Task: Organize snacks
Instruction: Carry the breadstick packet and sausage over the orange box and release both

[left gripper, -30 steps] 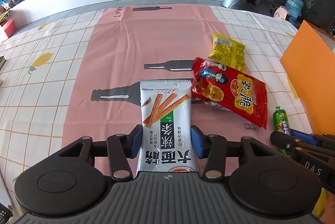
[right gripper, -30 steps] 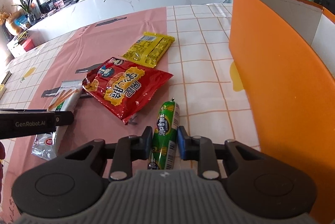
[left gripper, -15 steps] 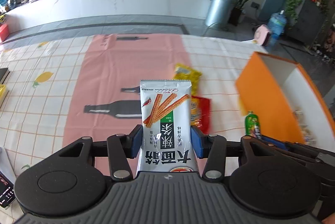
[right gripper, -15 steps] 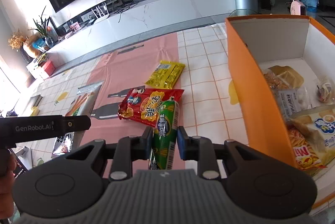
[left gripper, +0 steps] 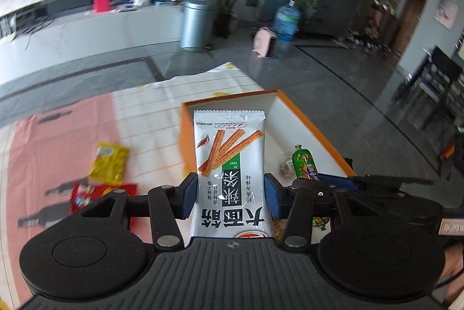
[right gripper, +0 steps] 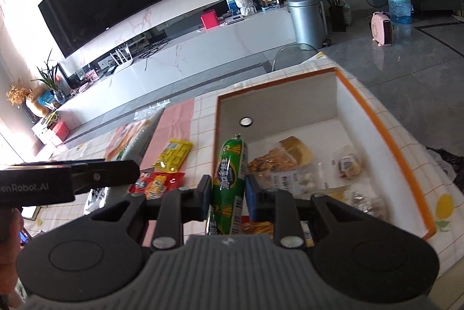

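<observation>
Snack sorting, part done, two items in transit. In hand, left: we hold the white spicy-stick packet (left gripper: 230,165) in the left gripper (left gripper: 230,195), its blue pads pressed on the packet's two long edges at a middling width, the packet standing out forward past the fingers and raised above the near wall of the orange box (right gripper: 401,153). In hand, right: we hold the green sausage stick (right gripper: 230,182) in the right gripper (right gripper: 227,195), the fingers drawn narrow and pinching it across its middle, its clipped end pointing forward over the box's near left corner. Already stowed: the box's white interior carries several packets, among them a clear bag of pale round pieces (right gripper: 293,179), a tan-topped bag (right gripper: 290,153) further in, a small wrapped piece (right gripper: 349,165) to the right, and something with printed fries close under our fingers; we cannot read the labels. Still loose on the tablecloth (left gripper: 58,136), left of the box: the yellow packet (left gripper: 109,162) and, just nearer to us, the red packet (left gripper: 87,194), the two close together and neither touched by either gripper. Remaining, as we judge it: bring both held items over the open box and release them, then fetch the yellow and the red packets, two more carries at most. We judge the task past its midpoint, with four items yet to land inside.
</observation>
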{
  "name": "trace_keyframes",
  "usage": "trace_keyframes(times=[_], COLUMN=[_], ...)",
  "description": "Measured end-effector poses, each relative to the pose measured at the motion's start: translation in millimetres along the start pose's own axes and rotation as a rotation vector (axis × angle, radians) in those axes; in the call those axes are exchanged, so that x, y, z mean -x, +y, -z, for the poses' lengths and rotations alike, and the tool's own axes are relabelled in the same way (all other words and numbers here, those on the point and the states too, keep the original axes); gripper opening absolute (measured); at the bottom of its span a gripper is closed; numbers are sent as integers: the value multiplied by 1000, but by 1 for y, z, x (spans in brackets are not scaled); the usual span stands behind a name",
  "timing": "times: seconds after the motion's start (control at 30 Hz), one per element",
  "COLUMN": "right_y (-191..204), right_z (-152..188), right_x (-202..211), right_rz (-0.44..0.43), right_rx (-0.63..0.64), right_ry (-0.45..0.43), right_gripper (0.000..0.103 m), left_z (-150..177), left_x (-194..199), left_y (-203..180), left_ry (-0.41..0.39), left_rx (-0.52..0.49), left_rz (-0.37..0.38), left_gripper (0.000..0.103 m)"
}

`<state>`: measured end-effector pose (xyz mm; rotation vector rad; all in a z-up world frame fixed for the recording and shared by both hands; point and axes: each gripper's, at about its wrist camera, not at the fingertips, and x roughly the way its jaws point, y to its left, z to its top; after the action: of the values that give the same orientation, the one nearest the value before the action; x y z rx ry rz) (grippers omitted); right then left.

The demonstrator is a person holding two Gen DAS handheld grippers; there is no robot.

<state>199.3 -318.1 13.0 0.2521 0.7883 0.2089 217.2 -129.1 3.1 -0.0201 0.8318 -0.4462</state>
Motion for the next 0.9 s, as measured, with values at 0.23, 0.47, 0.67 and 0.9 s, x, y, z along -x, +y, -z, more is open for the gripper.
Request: trace_keyframes(times=[0.23, 0.47, 0.67, 0.9], right_y=[-56, -79, -85, -81], right_z=[-30, -45, -44, -43], right_x=[-14, -56, -101, -134], right_rz=[49, 32, 23, 54], right_rx=[33, 94, 143, 245], right_ry=[89, 172, 243, 309], right_gripper=[22, 22, 22, 22], left_z=[-28, -36, -41, -41], left_x=[-59, -115, -159, -188], left_y=[-37, -45, -45, -48], left_ry=[81, 182, 279, 329], left_rx=[-118, -206, -265, -330], left_rz=[5, -44, -100, -173], left_gripper=[55, 55, 55, 55])
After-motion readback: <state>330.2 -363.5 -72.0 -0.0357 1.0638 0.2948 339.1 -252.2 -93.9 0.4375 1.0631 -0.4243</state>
